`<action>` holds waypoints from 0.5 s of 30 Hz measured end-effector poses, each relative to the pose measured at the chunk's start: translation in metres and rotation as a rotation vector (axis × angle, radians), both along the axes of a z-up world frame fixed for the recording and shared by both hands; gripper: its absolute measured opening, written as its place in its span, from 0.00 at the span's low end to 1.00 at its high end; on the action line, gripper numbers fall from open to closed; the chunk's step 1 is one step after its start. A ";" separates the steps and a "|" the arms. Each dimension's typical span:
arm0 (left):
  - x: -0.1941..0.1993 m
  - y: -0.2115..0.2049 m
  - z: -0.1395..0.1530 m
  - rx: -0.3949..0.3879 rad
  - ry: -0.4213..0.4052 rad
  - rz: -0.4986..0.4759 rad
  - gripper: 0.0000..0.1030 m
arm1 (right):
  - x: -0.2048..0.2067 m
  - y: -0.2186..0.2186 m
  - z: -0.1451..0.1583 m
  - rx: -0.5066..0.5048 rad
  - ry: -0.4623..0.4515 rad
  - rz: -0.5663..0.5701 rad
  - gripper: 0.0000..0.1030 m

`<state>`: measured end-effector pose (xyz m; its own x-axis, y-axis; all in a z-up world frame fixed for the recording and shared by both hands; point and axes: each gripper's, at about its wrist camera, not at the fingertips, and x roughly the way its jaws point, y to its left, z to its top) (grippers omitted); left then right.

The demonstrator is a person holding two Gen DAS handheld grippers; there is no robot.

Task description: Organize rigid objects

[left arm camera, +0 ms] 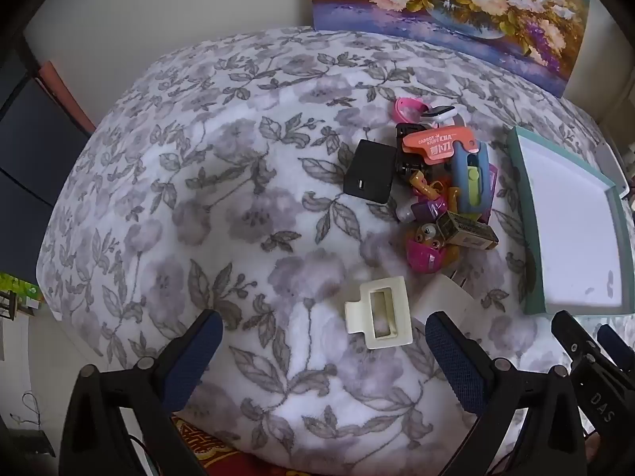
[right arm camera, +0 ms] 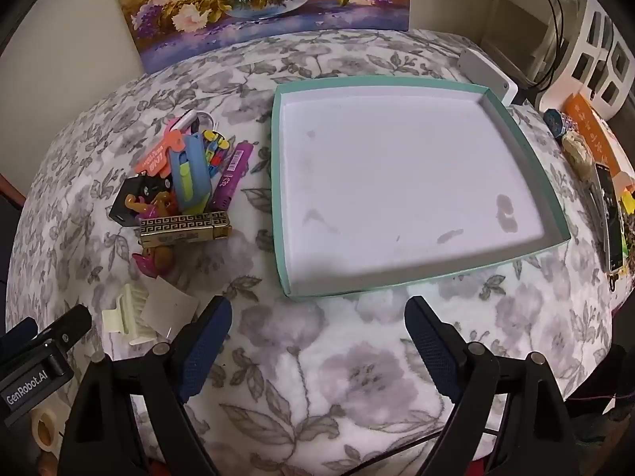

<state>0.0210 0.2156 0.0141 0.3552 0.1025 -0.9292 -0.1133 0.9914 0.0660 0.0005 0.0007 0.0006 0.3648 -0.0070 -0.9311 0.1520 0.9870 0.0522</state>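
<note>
The worktop (left arm camera: 198,198), covered in a flowered cloth, carried a jumble of small hard things bunched together, apparently so they could be sorted one at a time into the shallow teal tray (right arm camera: 281,198), which lay empty just beside them. In the left wrist view the pile (left arm camera: 440,182) sat at about two o'clock, with a black charger (left arm camera: 369,176) at its near-left edge, an orange card (left arm camera: 440,143) on top, and a cream hair clip (left arm camera: 379,311) apart from the heap at six o'clock, nearest the left hand-held gripper (left arm camera: 321,341). That gripper hung above the cloth with its jaws spread wide and nothing between them, probably lined up for the clip. The right hand-held gripper (right arm camera: 317,333) was likewise agape and empty, poised at the tray's near edge as if ready to receive or place. Only the right view showed the whole tray floor, bare but for faint stains, a gold patterned box (right arm camera: 184,228) fronting the pile, and the clutter at three o'clock beyond the tray; only the left view showed the clip's open rectangular face.
</note>
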 end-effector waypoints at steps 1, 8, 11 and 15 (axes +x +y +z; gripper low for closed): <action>0.000 -0.001 0.000 0.014 0.003 0.001 1.00 | 0.000 0.000 0.000 -0.001 -0.002 -0.001 0.87; 0.001 -0.002 -0.001 0.013 0.008 0.003 1.00 | -0.003 -0.001 0.004 -0.004 -0.010 0.007 0.87; 0.001 -0.003 -0.002 0.013 0.008 0.003 1.00 | -0.004 -0.001 0.003 -0.002 -0.014 0.005 0.87; 0.002 -0.001 -0.001 0.016 0.007 0.003 1.00 | -0.004 -0.004 0.002 0.005 -0.009 -0.002 0.87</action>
<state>0.0225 0.2151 0.0131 0.3479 0.1180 -0.9301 -0.1157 0.9899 0.0823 -0.0034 -0.0035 0.0028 0.3734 -0.0034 -0.9277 0.1537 0.9864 0.0583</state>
